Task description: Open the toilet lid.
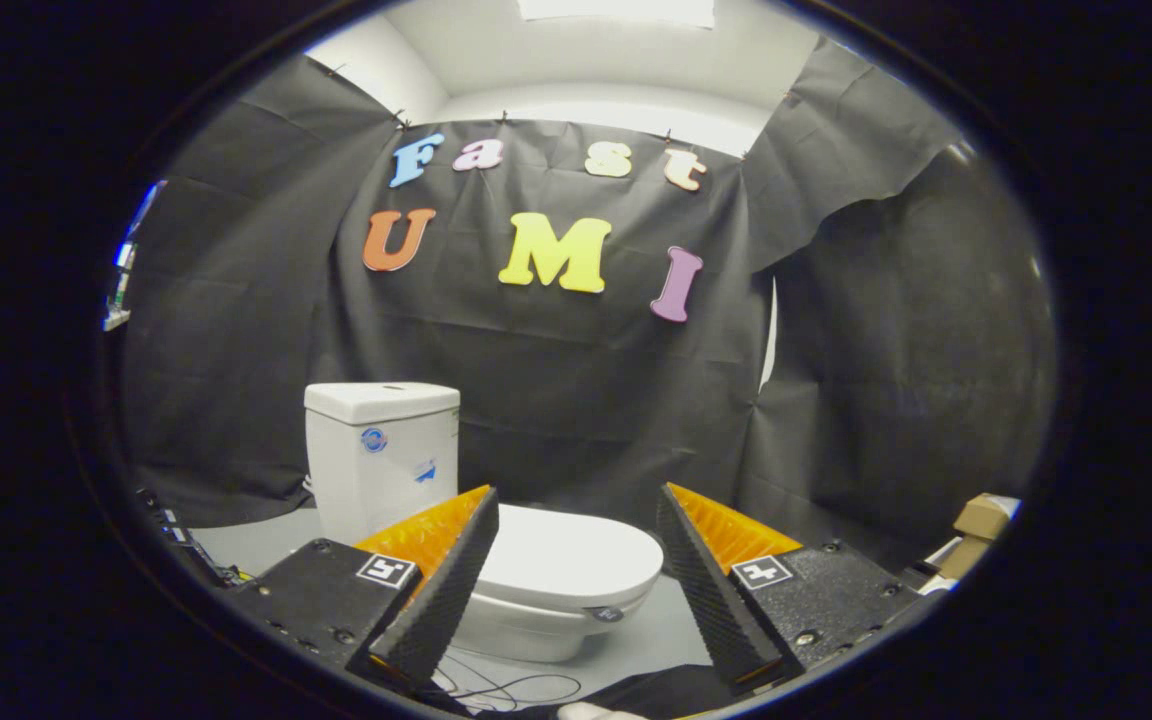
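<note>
A white toilet stands on the grey floor ahead of me, its tank [382, 455] against the black cloth wall. Its lid [561, 552] lies flat down on the bowl [526, 625], with the front edge pointing toward my right finger. My gripper [576, 505] is open, the two fingers spread wide with nothing between them. The left finger [441, 590] overlaps the lid's near left side in the view; the right finger [711, 585] stands apart from the lid's front. The toilet lies some way beyond the fingertips.
Black cloth walls close the booth on three sides. A thin dark cable [511, 690] loops on the floor just before the bowl. A cardboard box [976, 530] sits low at the right, and a strip of equipment [181, 540] runs along the floor at the left.
</note>
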### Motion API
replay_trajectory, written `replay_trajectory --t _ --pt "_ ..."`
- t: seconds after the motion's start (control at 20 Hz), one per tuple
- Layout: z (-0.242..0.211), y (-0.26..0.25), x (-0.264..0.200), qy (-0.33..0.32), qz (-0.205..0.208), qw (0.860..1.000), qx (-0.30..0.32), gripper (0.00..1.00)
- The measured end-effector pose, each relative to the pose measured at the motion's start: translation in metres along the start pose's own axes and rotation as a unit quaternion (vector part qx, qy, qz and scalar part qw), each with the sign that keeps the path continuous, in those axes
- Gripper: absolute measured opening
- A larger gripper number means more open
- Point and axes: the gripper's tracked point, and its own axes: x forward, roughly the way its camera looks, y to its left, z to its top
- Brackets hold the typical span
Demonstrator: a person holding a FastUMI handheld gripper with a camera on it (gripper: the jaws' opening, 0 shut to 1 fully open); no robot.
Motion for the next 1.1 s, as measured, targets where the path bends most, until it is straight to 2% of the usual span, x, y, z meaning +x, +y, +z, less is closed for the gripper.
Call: replay_trajectory --t 0.45,0.8,1.1 --pt "0.003 0.013 0.027 -0.01 0.021 1.0 0.005 1.0" --pt "0.017 -0.003 0.1 -0.011 0.012 0.999 0.044 1.0" --pt "0.02 -0.05 0.168 -0.012 -0.008 0.999 0.049 1.0"
